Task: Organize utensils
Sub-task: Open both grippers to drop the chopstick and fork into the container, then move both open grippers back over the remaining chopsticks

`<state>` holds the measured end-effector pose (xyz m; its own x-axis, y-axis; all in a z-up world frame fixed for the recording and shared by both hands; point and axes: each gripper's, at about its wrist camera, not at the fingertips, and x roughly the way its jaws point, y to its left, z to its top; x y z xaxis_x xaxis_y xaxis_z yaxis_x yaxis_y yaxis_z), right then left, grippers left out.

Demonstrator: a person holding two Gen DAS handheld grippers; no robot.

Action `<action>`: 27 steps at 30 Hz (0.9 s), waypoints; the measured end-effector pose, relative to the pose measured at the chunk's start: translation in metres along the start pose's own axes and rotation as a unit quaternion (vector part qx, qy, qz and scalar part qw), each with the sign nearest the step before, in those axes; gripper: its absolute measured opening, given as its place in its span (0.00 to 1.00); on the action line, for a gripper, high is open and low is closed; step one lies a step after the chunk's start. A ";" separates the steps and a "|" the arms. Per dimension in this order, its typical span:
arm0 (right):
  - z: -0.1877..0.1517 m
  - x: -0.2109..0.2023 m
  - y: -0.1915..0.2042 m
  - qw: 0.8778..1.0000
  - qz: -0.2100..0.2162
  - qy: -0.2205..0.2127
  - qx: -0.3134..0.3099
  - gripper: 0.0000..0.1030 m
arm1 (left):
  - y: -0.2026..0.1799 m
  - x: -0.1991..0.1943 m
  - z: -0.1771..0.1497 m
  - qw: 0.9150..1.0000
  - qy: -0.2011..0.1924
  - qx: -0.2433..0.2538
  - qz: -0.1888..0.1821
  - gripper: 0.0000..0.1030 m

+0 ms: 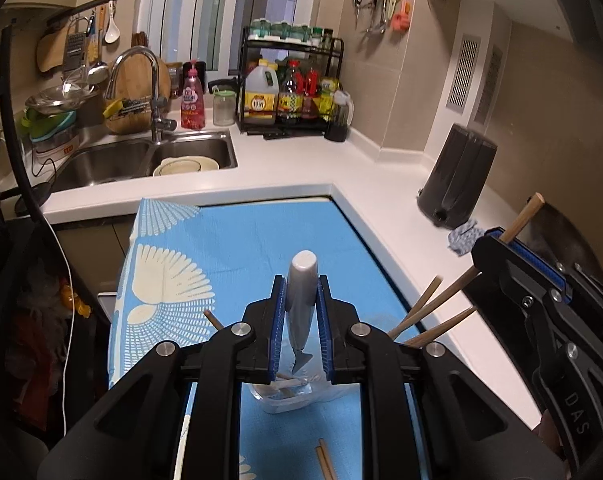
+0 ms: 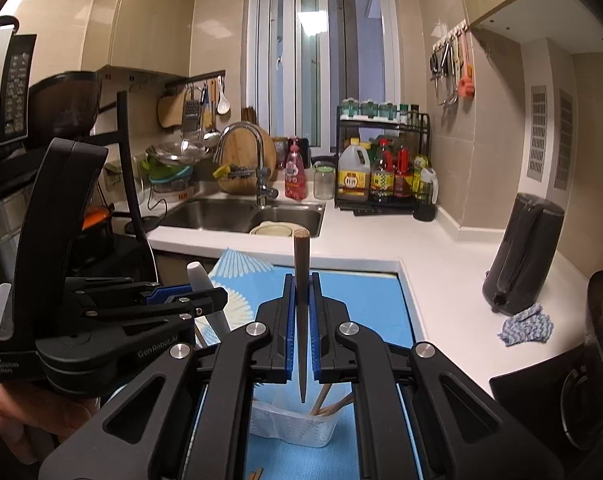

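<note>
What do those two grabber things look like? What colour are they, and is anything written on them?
Both are black plastic with silver round bolts. The left tool has two flat fingers lined with ridged blue pads, and the right tool matches it. From the right wrist view, the left one's curved body bears white lettering: "GenRobot.AI" and "Data Acquisition System". A bare hand holds its base. No cables show on them.

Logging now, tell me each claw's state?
Left claw: shut on a gray-handled knife.
Right claw: shut on a dark chopstick.
</note>
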<state>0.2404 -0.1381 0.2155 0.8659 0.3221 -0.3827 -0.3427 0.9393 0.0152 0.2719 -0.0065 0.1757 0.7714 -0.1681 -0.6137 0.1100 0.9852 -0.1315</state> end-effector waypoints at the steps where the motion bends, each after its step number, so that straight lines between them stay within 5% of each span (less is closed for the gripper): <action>1: -0.005 0.005 -0.001 1.000 -0.001 0.007 0.002 0.06 | 0.000 0.007 -0.006 1.000 0.007 0.002 0.000 0.15; 8: -0.041 0.035 -0.005 0.998 0.000 0.068 0.006 0.07 | -0.001 0.035 -0.033 0.999 0.041 0.012 -0.001 0.16; 12: -0.047 0.036 -0.006 0.997 -0.004 0.080 0.007 0.17 | -0.002 0.025 -0.035 1.000 0.026 0.013 -0.003 0.39; 14: -0.045 0.030 -0.008 0.997 -0.010 0.076 0.007 0.30 | -0.002 0.011 -0.031 1.000 0.005 0.015 0.001 0.47; 27: -0.032 -0.063 0.005 1.000 -0.010 -0.002 0.004 0.31 | -0.006 -0.099 -0.050 0.995 -0.098 -0.002 0.012 0.47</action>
<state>0.1723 -0.1580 0.2102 0.8735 0.3042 -0.3801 -0.3228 0.9463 0.0157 0.1635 0.0021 0.1989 0.8811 -0.1342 -0.4534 0.0877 0.9886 -0.1221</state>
